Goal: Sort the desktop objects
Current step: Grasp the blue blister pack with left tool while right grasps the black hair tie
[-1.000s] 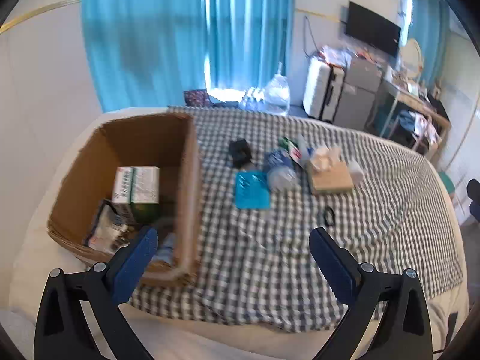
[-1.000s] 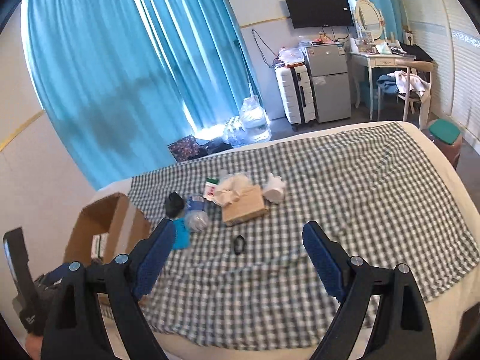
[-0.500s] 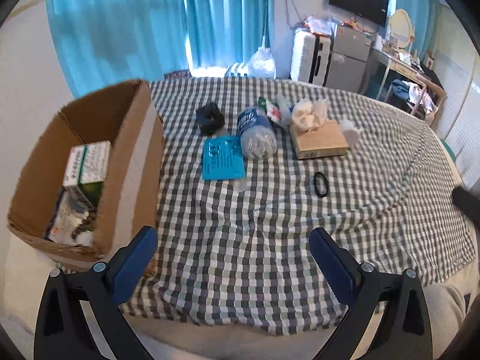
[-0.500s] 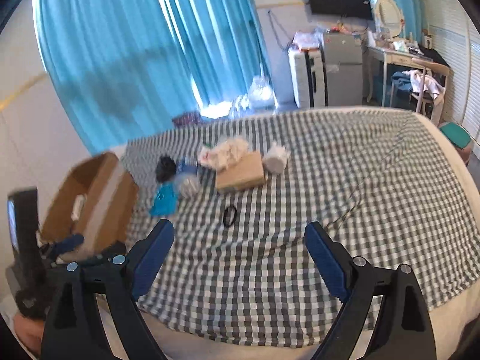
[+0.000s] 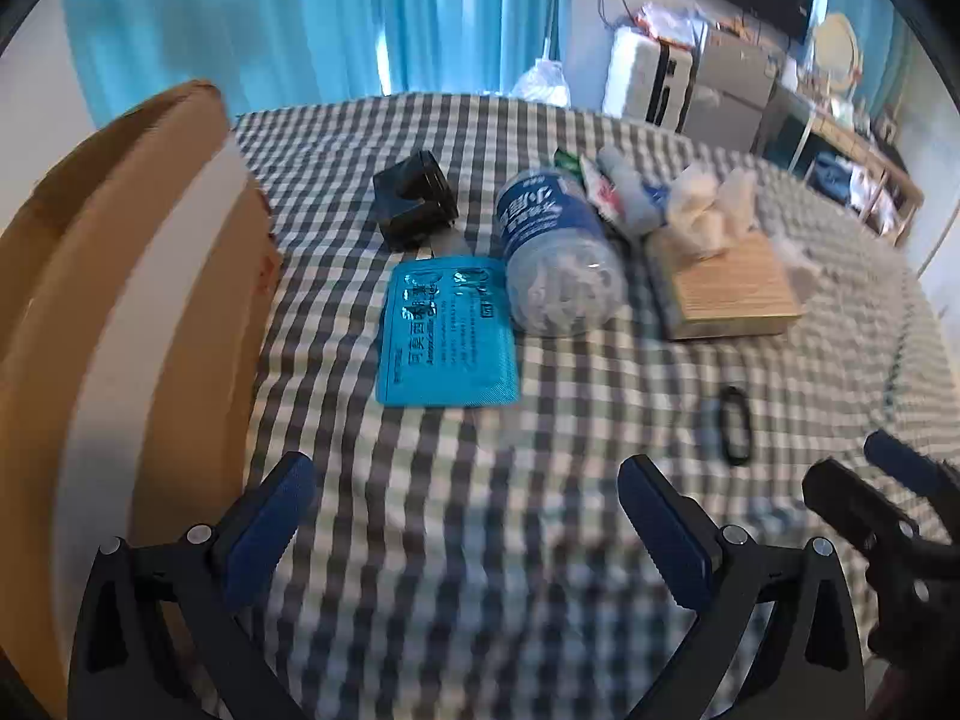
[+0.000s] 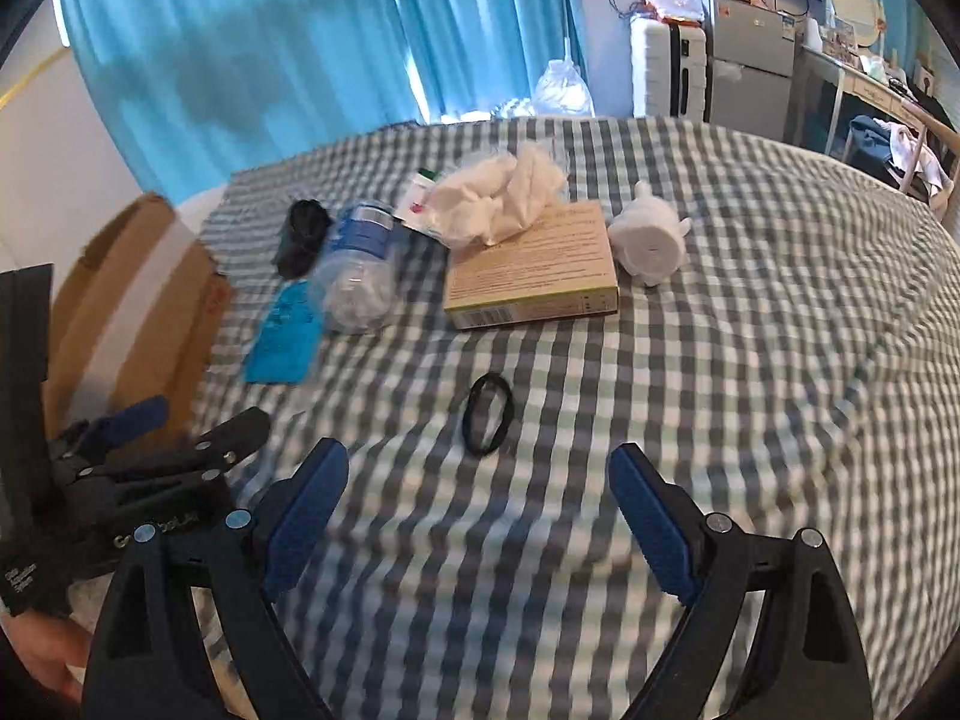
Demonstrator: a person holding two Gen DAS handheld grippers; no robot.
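both grippers, left gripper [image 5: 465,519] and right gripper [image 6: 477,507], hang released above the checked bed [image 6: 750,360]; the black hair tie [image 6: 489,414] likely needs a low, centred pinch.

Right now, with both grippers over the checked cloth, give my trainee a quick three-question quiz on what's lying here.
1. True or false: the blue packet lies inside the cardboard box.
2. What lies nearest ahead of the right gripper? A) tissue box B) black ring C) bottle
3. Fill in: both the right gripper and the left gripper are ____ and hold nothing.

Key: 1 false, it lies on the cloth beside the cardboard box; 2 B; 3 open.
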